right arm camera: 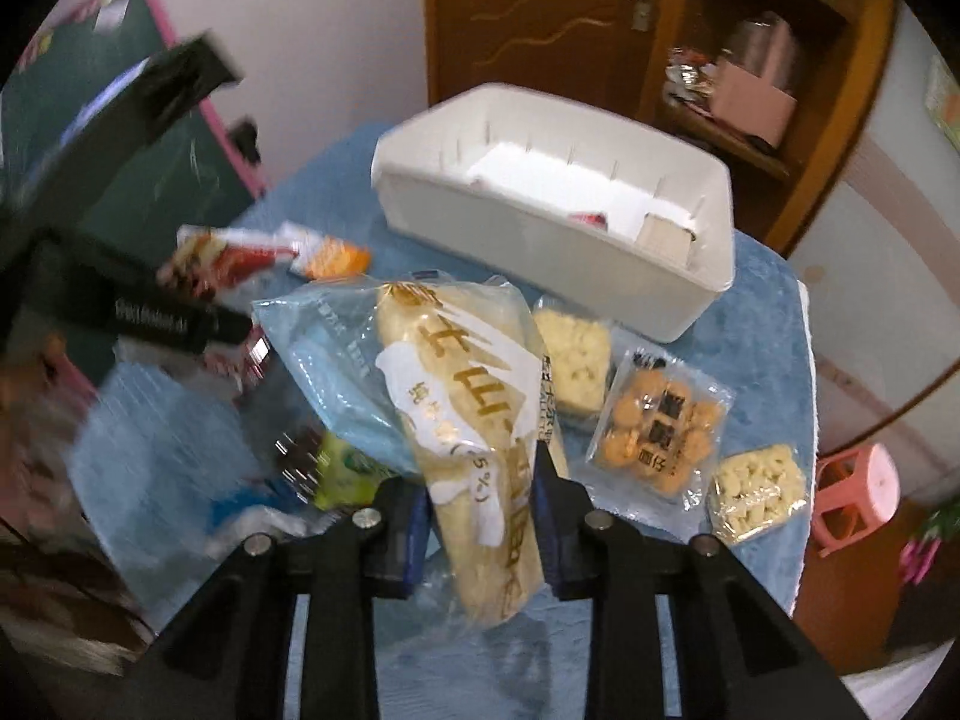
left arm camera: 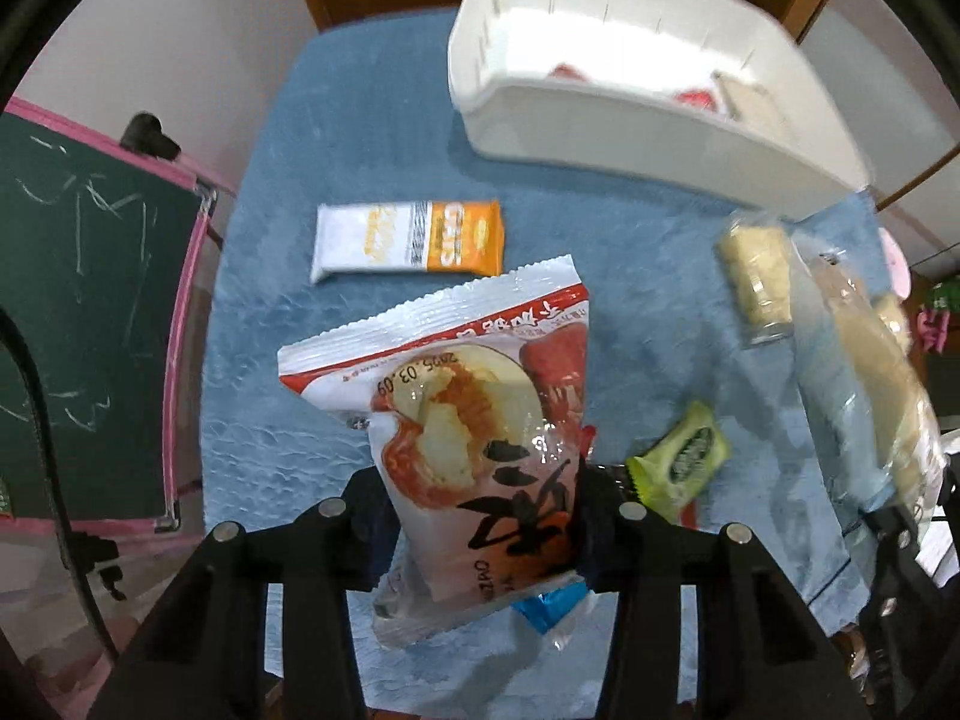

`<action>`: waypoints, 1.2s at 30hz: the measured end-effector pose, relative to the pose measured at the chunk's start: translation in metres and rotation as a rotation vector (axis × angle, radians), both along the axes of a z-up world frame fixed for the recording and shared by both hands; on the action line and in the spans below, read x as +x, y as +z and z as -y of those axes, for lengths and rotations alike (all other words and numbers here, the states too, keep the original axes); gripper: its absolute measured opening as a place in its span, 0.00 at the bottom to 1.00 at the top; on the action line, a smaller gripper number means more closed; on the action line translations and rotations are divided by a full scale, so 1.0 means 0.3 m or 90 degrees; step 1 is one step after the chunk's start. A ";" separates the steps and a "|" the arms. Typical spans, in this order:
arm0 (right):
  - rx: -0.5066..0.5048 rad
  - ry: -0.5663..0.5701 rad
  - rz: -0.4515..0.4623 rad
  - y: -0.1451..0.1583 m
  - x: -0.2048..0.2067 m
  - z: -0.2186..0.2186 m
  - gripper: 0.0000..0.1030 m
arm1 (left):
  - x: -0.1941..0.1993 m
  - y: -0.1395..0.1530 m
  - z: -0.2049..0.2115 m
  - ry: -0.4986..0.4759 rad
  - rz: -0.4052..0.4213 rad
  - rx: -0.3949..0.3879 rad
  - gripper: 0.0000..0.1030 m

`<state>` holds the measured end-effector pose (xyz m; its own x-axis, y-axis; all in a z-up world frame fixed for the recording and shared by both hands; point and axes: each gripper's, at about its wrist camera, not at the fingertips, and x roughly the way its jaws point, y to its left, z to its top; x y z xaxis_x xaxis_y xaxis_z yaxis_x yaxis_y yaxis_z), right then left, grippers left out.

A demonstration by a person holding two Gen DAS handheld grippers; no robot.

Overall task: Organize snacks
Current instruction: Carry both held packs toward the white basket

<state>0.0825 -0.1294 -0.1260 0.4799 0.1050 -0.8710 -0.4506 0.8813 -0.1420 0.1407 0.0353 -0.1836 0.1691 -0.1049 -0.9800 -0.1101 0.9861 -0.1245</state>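
Counter [left arm camera: 288, 360], blue cloth cover. White bin [right arm camera: 540, 240] at far side, open top, a red pack and a pale block lying at one end inside.

Loose on the cloth: orange-and-white bar [left arm camera: 408, 237]; green candy [left arm camera: 681, 459]; two pale puffed squares [right arm camera: 576, 360] [right arm camera: 756, 489]; clear pack of round brown biscuits [right arm camera: 657, 420]. Nothing stands between the held packs and the bin.

Room edge: green chalkboard [left arm camera: 78, 312] with pink frame to the left, wooden door [right arm camera: 540, 18] behind the bin, pink stool [right arm camera: 852, 495] on the floor at right.

Left gripper [left arm camera: 480, 504]: pointing steeply down, closed on a red-and-white bun pack [left arm camera: 468, 420], pack clear of the cloth.

Right gripper [right arm camera: 486, 510]: tilted down, clamped on a long bread pack [right arm camera: 474, 420], which sticks out ahead of the fingers toward the bin.
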 end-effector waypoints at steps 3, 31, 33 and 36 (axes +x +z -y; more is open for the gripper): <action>0.067 -0.022 0.000 0.091 0.020 0.021 0.28 | -0.038 0.080 -0.048 -0.001 0.027 -0.014 0.43; 0.260 -0.159 0.093 0.507 0.443 0.144 0.30 | 0.343 0.588 0.043 -0.048 0.272 0.038 0.43; 0.267 -0.169 0.091 0.508 0.476 0.146 0.31 | 0.387 0.582 0.053 -0.045 0.272 0.038 0.43; 0.280 -0.184 0.086 0.501 0.536 0.150 0.31 | 0.439 0.566 0.067 -0.041 0.273 0.030 0.43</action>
